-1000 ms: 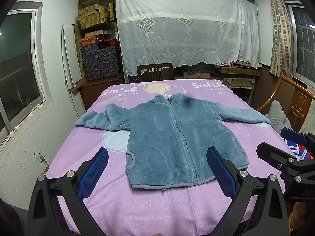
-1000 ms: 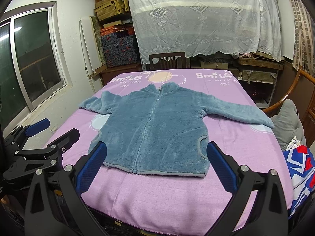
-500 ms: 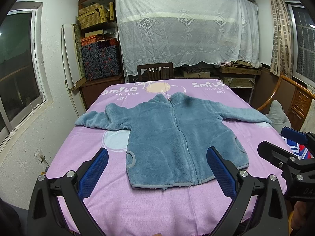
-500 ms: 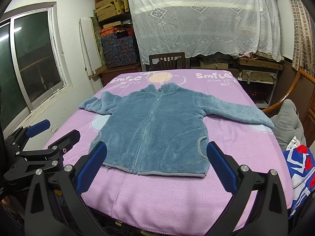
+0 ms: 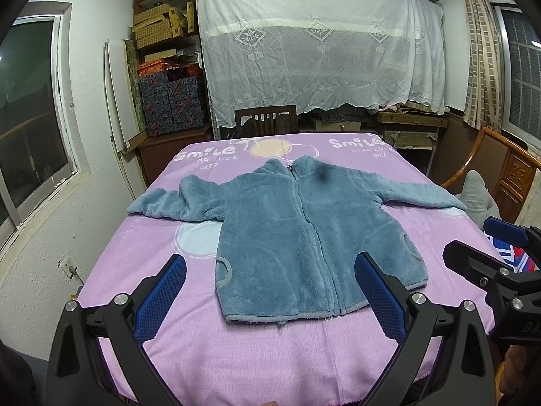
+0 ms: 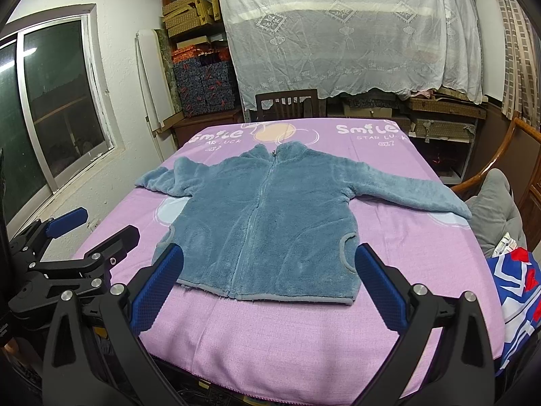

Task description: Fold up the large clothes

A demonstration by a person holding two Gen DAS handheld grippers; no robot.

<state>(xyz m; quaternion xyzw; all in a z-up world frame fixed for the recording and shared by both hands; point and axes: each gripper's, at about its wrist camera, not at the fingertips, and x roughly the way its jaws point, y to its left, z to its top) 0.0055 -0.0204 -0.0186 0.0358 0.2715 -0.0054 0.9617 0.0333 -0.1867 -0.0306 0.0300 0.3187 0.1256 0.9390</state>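
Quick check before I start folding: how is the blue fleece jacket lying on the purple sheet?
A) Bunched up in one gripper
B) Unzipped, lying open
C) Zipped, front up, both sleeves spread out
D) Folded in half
C: the jacket lies flat with its zipper closed down the front and a sleeve out to each side; both grippers are open and off it.

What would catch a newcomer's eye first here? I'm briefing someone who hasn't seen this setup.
A blue fleece jacket lies flat, zipped, sleeves spread, in the middle of a purple sheet printed "Smile". Both open grippers, left and right, hover near its hem, holding nothing.
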